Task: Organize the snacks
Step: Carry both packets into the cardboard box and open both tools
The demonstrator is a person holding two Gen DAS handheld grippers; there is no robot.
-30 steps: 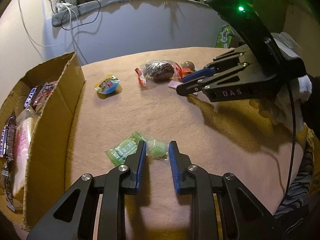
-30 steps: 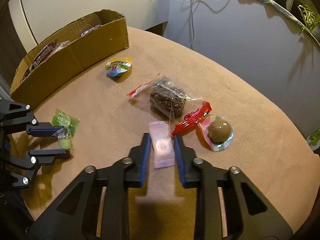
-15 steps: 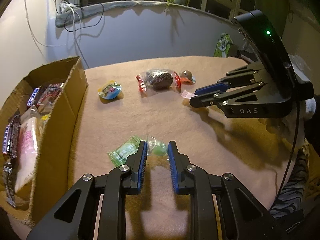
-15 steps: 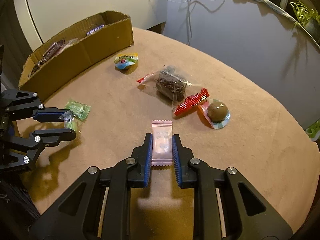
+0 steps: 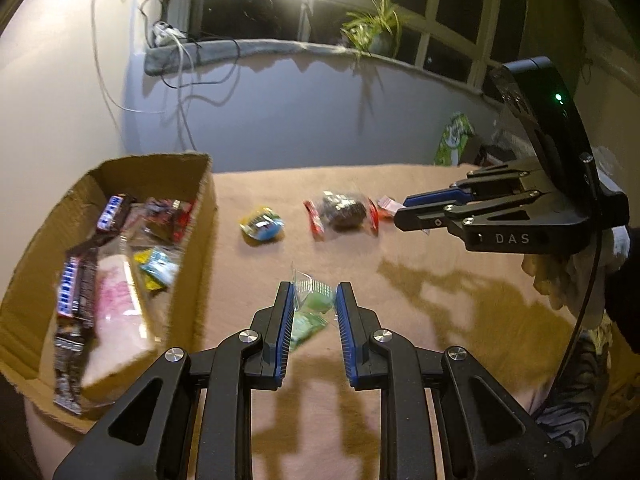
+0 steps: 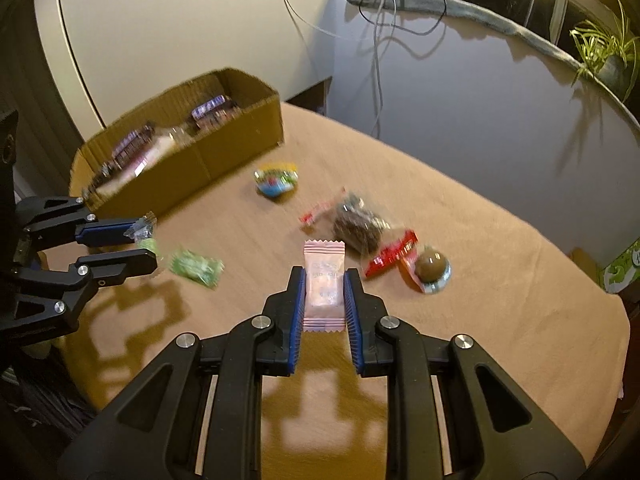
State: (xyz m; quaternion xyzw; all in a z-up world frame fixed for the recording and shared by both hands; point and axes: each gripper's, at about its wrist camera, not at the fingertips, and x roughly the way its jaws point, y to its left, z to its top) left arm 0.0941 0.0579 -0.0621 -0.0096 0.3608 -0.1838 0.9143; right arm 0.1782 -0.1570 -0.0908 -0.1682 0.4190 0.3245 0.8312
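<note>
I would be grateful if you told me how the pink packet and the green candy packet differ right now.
The pink packet is opaque, flat and rectangular; the green candy packet is partly clear and crumpled. The pink packet sits squarely upright in the right gripper, while the green one hangs askew in the left gripper. Both are small sealed snacks, each clamped off the table, not yet in the cardboard box.

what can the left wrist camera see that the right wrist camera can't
Only the left wrist view looks down into the cardboard box at its stacked bars, and shows the gloved hand. Only the right wrist view shows the chocolate ball candy and a green packet lying on the table. Both show the blue jelly cup, and each tool holding a packet.
</note>
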